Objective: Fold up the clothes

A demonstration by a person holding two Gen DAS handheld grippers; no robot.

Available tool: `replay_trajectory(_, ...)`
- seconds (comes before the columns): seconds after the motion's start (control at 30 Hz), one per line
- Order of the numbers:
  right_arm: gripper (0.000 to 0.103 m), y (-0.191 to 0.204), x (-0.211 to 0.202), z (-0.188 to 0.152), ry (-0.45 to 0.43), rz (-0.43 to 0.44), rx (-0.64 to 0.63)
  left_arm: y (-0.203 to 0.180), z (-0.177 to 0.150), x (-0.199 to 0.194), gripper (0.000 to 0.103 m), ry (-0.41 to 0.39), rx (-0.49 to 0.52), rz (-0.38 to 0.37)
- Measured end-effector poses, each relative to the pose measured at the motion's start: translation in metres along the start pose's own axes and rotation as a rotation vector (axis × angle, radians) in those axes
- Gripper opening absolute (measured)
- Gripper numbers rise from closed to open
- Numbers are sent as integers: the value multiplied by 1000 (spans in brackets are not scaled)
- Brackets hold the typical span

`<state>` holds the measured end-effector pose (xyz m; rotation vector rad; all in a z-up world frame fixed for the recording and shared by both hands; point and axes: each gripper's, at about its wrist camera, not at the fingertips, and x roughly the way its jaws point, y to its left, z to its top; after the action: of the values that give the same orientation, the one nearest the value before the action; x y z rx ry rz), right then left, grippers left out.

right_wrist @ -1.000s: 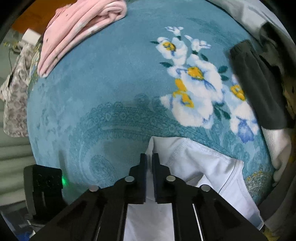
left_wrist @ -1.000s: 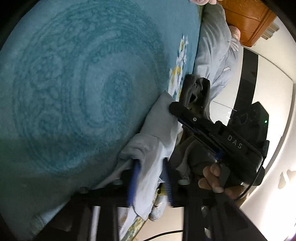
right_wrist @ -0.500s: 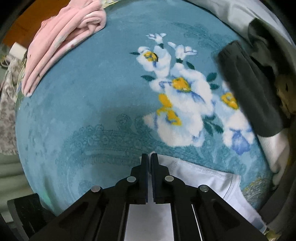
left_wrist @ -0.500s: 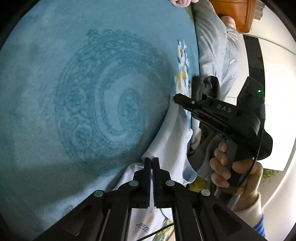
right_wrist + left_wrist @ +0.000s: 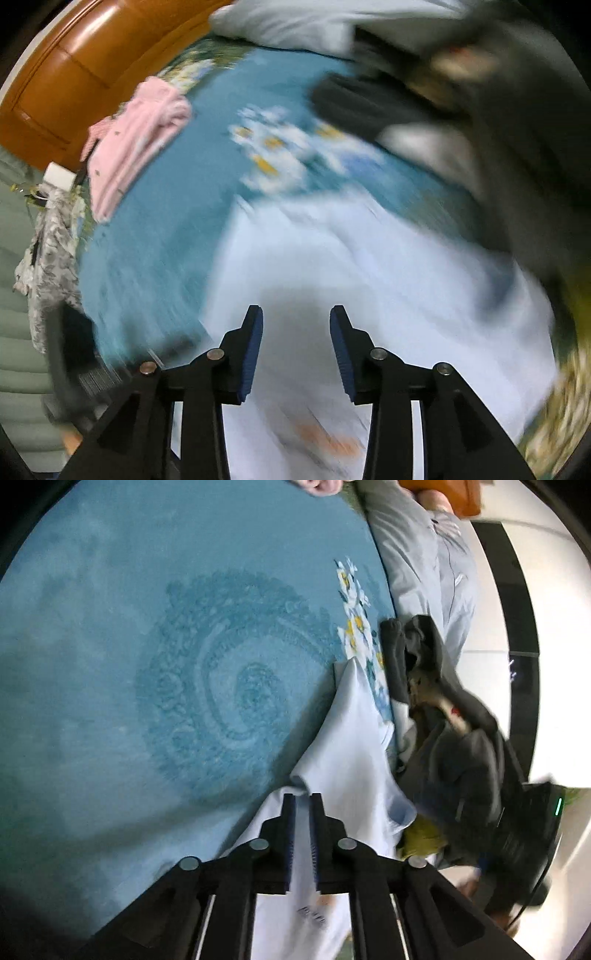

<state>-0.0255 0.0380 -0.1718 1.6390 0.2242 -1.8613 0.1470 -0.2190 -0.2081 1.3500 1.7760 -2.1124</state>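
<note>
A white shirt (image 5: 351, 738) lies spread on the teal bed blanket (image 5: 147, 664), near the white flower print. My left gripper (image 5: 302, 801) rests over the shirt's edge with its jaws a narrow gap apart. White cloth shows in that gap, with a small fold just ahead of the tips. In the blurred right wrist view, my right gripper (image 5: 296, 321) hangs open above the white shirt (image 5: 351, 251), holding nothing. The right tool's dark body (image 5: 528, 834) appears blurred at the right of the left wrist view.
A heap of dark grey clothes (image 5: 454, 738) sits right beside the shirt. A pink garment (image 5: 136, 136) lies at the far side of the blanket (image 5: 166, 206), by the wooden headboard (image 5: 74, 74). Grey bedding (image 5: 424, 554) lies beyond, and patterned cloth (image 5: 51, 240) hangs left.
The right gripper has let go of the shirt, opened wide and pulled back fast. The left gripper's jaws, shut on the cloth half a second ago, have parted slightly. The shirt now lies flatter.
</note>
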Motion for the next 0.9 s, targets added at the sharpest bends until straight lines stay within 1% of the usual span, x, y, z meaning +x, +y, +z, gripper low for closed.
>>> replay_trajectory(0.1,39,-44,-17,-49,5,-27,110,-2,-7,-10,19,-16,6,28)
replay_trajectory(0.13,39,-62,-25,-75,5,-32,166,-2,-9,-13,22,-23,-1,40)
replay_trajectory(0.2,39,-87,-36,-109,2,-34,248,-3,-13,-18,29,-30,-15,62)
replay_trajectory(0.33,39,-134,-49,-176,3,-21,423,-3,-23,-24,37,-39,-17,166)
replay_trajectory(0.4,39,-146,-51,-199,7,-5,478,-3,-26,-25,47,-33,-18,187)
replay_trajectory(0.47,39,-151,-51,-220,20,16,504,-1,-28,-30,53,-40,-25,201)
replay_trajectory(0.57,40,-148,-47,-239,49,54,497,2,-30,-35,58,-40,-37,230)
replay_trajectory(0.63,40,-146,-44,-246,62,71,486,3,-31,-35,59,-30,-34,257)
replay_trajectory(0.73,40,-146,-38,-255,69,88,482,1,-35,-36,59,-9,-2,309)
replay_trajectory(0.83,41,-149,-37,-264,53,123,494,-3,-39,-23,59,53,46,389)
replay_trajectory(0.9,42,-148,-36,-269,59,158,494,-5,-42,-14,59,94,78,442)
